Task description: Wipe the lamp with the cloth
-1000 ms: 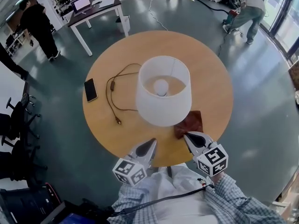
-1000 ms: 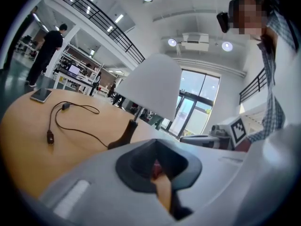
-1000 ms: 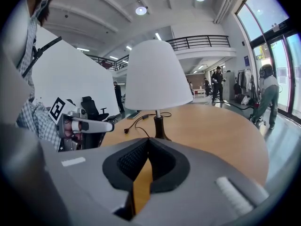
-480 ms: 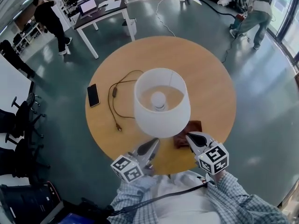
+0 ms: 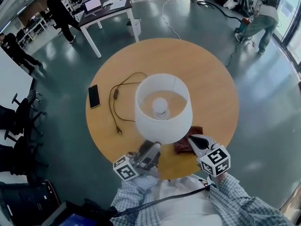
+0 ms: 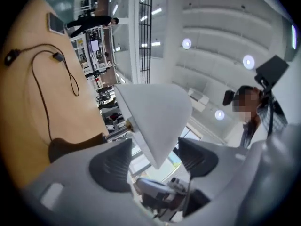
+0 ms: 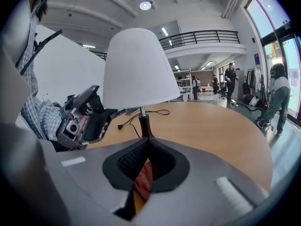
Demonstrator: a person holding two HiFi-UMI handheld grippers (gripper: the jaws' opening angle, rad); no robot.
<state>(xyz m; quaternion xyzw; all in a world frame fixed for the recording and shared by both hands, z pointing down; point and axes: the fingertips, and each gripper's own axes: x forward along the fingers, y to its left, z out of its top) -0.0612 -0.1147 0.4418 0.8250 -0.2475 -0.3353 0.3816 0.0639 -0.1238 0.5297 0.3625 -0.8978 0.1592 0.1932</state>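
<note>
Round wooden table [image 5: 207, 79]. Phone [image 5: 94, 96] at its left, black cord [image 5: 113, 102] looping beside it, both well clear of the grippers.

Hidden or unclear:
- From the head view the lamp's white shade [image 5: 162, 121] covers its own base; only the bulb [image 5: 161, 105] shows inside. The stem [image 7: 142, 124] shows only in the right gripper view.
- The left gripper [image 5: 151, 147] has its tips tucked at the near rim of the shade, so they are hard to separate from above.
- The left gripper view is rolled sideways. The dark patch low left there can't be told, base or cloth.
- The brown cloth [image 5: 186, 145] lies on the table just right of the lamp, its far edge under the shade and its near corner under the right gripper [image 5: 194, 139].

Left gripper [image 6: 155, 149]: jaws have just been opening. They stand wide now, the lower rim of the shade [image 6: 155, 112] between the pads, gaps on both sides, no pinch.

Right gripper [image 7: 146, 147]: jaws closed, pinching a fold of the cloth [image 7: 141, 182], pointed at the shade [image 7: 134, 67].

Against a second ago, the left gripper has lifted and rolled in under the shade rim; its jaws were together then. The right gripper has slid a little, and its jaws were already closed.
</note>
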